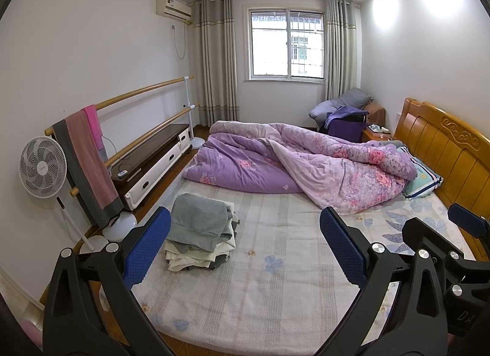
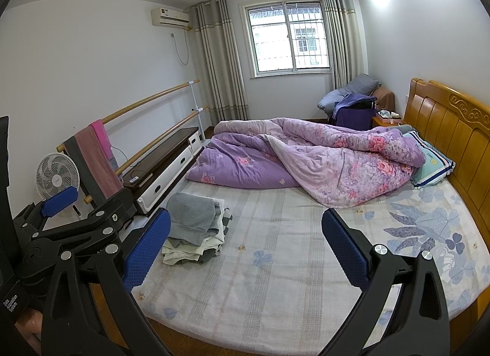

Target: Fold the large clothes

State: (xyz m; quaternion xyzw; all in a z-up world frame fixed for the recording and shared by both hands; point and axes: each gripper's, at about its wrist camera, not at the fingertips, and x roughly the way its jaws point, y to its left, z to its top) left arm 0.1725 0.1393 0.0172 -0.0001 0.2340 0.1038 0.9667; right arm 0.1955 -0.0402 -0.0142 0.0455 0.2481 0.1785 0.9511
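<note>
You get a bright, evenly lit room in both views. Daylight comes through the far window (image 1: 287, 45), which is blown out to near white behind its bars, and ceiling light throws two glaring patches on the right wall (image 1: 428, 19). Shadows on the bed sheet (image 1: 275, 264) are soft and faint. Focus holds sharp from near to far. Fisheye distortion bends the wooden bars (image 1: 131, 95) on the left, and black vignetting fills your corners.
</note>
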